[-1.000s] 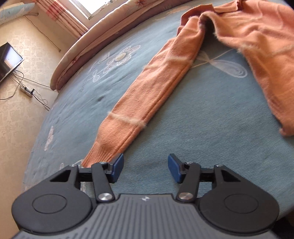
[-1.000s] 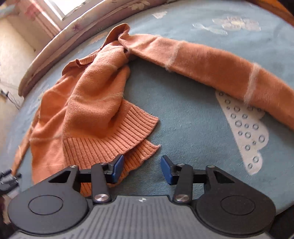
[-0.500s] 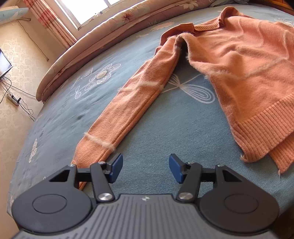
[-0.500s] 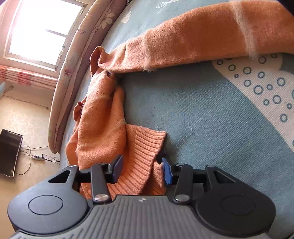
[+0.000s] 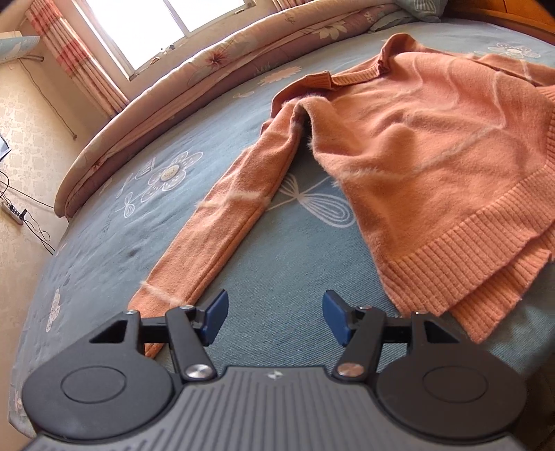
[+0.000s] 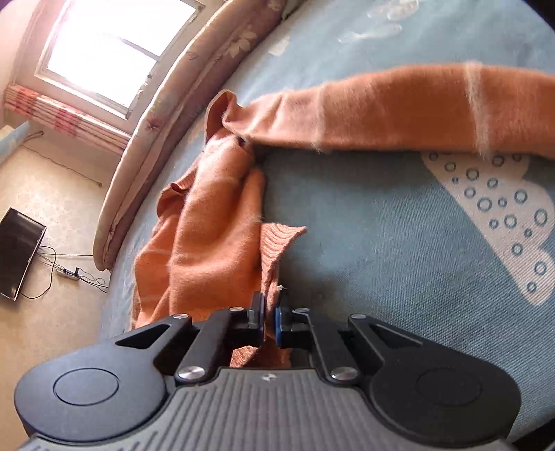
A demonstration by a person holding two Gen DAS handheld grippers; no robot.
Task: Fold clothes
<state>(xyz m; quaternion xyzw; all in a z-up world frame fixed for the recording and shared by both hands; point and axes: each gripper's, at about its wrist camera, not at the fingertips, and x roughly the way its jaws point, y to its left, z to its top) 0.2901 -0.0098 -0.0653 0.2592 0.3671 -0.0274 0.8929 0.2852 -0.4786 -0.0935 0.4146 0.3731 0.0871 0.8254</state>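
An orange knitted sweater lies spread on the blue bedspread, one long sleeve stretched toward me in the left wrist view. My left gripper hovers over bare bedspread between the sleeve's cuff and the ribbed hem; its jaws are opening and nothing is between them. In the right wrist view my right gripper is shut on the sweater's ribbed hem, the fabric bunched up from the pads. The other sleeve runs across the top of that view.
A rolled floral quilt lines the bed's far edge under a bright window. On the floor to the left stand a dark screen and a power strip with cables. The bed edge drops off at the left.
My right gripper closed from open onto the sweater's ribbed hem and rolled. My left gripper shifted right, from over the sleeve cuff to the gap between sleeve and hem, its jaws slightly wider.
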